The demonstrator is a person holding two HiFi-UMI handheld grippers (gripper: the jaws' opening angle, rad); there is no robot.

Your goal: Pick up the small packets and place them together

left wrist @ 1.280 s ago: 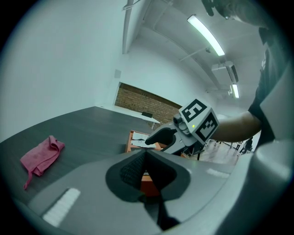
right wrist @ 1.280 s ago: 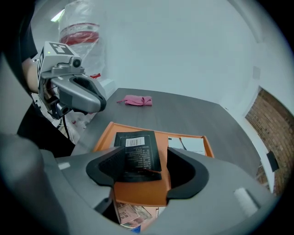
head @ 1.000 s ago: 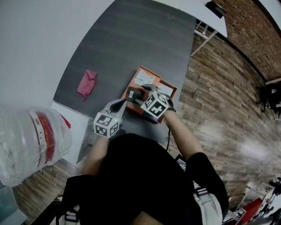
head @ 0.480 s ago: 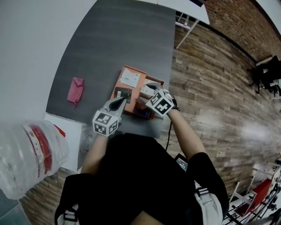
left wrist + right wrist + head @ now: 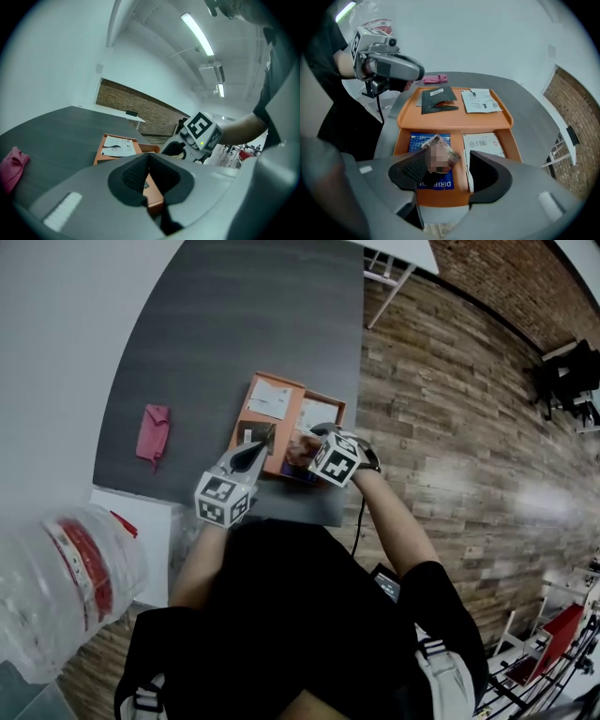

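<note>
The right gripper [image 5: 449,161] hangs open over the orange plastic tray [image 5: 454,124], the small crumpled brownish packet [image 5: 438,157] leaning on one pad above the flat blue packet [image 5: 423,140] — unpinched, so it may snag and slide off — while the left gripper [image 5: 149,157] waits closed and empty.

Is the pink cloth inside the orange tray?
No, the pink cloth lies on the grey table, well apart from the orange tray.
</note>
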